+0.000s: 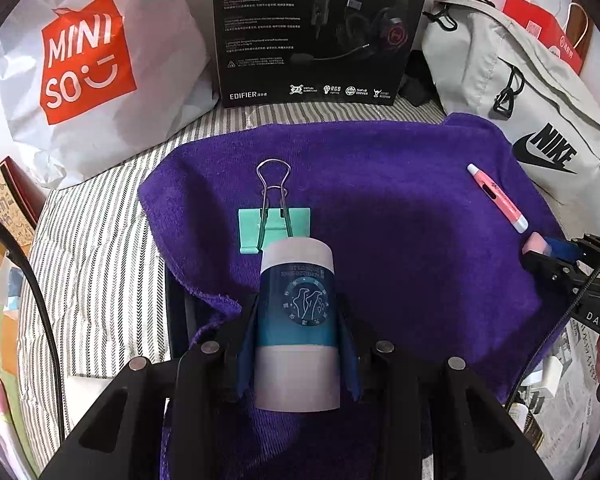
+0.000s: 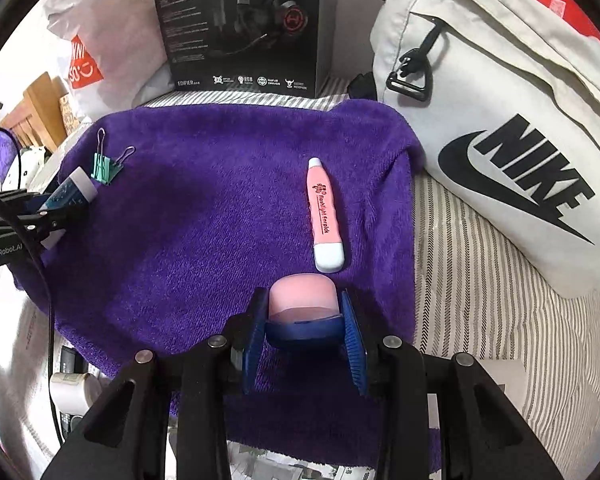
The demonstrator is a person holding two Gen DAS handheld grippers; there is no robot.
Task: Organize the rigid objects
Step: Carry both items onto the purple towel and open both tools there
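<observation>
My left gripper (image 1: pixel 298 306) is shut on a white tube with a teal-blue label (image 1: pixel 296 320), held just above the near part of a purple towel (image 1: pixel 400 200). The tube's far end almost meets a green binder clip (image 1: pixel 274 228) lying on the towel. A pink earpick pen (image 1: pixel 496 196) lies at the towel's right. In the right wrist view, my right gripper (image 2: pixel 304 316) is shut on a small pink jar with a blue base (image 2: pixel 302 300), right behind the pink pen (image 2: pixel 326 216). The binder clip (image 2: pixel 106 168) and the left gripper (image 2: pixel 56 212) with its tube (image 2: pixel 76 188) show at the left of the towel (image 2: pixel 200 220).
Behind the towel stand a white Miniso bag (image 1: pixel 84 68), a black Edifier headset box (image 1: pixel 320 28) and a pale Nike bag (image 1: pixel 520 92) at the right. The towel lies on a striped sheet (image 1: pixel 100 240). Boxes and small clutter crowd the left edge.
</observation>
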